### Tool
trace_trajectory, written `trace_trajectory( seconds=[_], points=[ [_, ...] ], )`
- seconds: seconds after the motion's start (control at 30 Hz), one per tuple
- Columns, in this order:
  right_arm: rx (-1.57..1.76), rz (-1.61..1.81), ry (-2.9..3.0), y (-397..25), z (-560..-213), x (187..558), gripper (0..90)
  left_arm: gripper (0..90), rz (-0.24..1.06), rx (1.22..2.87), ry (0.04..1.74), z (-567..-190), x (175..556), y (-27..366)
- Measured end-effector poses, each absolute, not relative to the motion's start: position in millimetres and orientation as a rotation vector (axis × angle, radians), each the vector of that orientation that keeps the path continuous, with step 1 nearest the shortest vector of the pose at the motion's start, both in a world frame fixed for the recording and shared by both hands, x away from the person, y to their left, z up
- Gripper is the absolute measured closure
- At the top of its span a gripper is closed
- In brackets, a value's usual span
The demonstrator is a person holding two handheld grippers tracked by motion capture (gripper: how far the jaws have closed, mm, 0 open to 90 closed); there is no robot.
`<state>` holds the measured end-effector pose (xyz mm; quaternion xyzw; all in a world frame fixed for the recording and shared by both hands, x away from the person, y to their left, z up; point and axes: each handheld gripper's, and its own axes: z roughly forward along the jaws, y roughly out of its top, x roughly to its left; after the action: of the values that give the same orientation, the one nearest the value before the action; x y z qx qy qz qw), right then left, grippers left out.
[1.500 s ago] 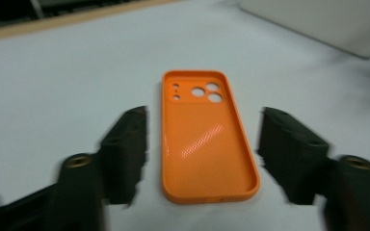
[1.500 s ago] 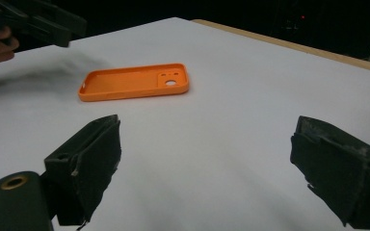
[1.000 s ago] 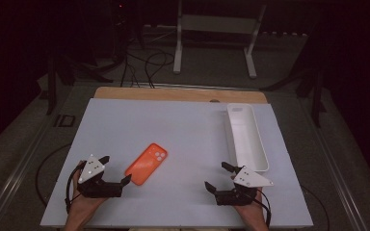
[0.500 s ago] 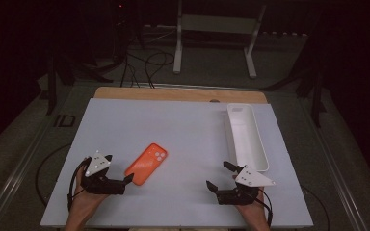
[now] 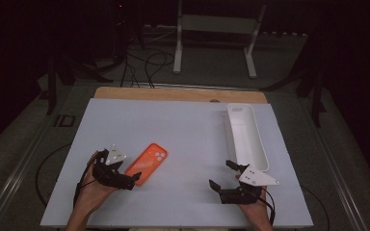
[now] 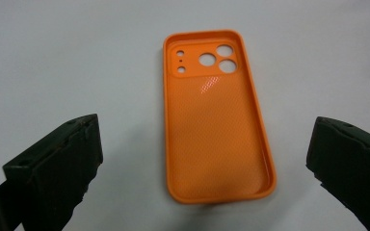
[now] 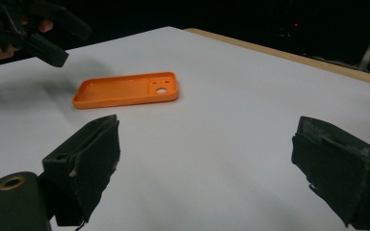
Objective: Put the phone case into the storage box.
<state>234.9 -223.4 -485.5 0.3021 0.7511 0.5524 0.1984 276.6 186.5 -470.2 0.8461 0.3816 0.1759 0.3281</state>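
One orange phone case (image 6: pixel 217 120) lies hollow side up on the white table (image 5: pixel 188 130), unbranded, just ahead of the left gripper (image 6: pixel 207 159), jaws spread wide. The right gripper (image 7: pixel 207 168), also spread, holds nothing. One white tray (image 5: pixel 246 137) sits nearby.

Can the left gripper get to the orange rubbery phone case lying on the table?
Probably yes. The left gripper is open and right beside the orange phone case, with only bare white table between.
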Motion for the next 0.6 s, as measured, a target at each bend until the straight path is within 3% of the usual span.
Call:
trace_trajectory(
  seconds=[0.6],
  points=[
    [0.85, 1.53, 2.1, -222, -487, 234, 9.4, 0.0, 0.374, 2.416, 1.074, -485, 301, 158]
  ],
)
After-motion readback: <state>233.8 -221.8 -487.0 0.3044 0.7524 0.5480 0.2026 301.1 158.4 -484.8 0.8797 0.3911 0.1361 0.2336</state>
